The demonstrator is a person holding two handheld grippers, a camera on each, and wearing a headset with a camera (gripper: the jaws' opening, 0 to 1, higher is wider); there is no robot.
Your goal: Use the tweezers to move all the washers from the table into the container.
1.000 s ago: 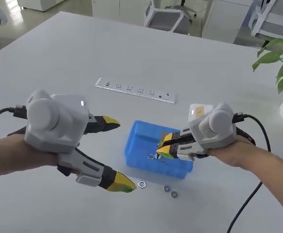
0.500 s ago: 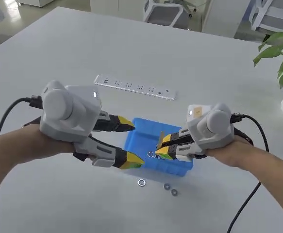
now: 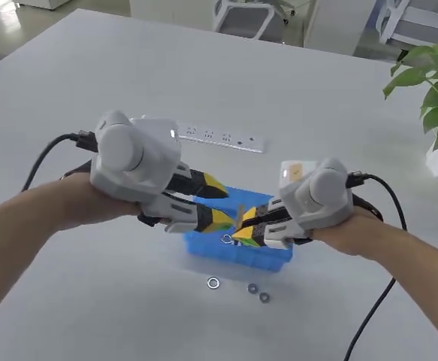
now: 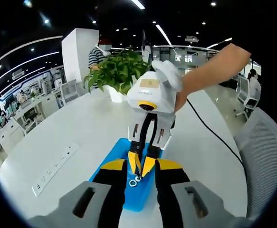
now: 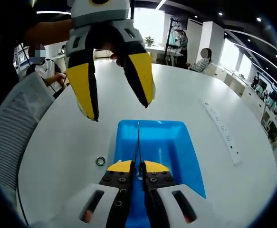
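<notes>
Bright, even ceiling light, soft shadows on the table (image 3: 91, 75); gripper views warp at edges.

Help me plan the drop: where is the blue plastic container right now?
In the head view, the blue plastic container sits beneath the left gripper and right gripper, between the white power strip behind and three loose metal washers in front.

right tool (image 4: 140, 167) pinches tweezers (image 4: 138, 174), washer (image 4: 134, 182) over blue container (image 4: 112, 151).
</notes>
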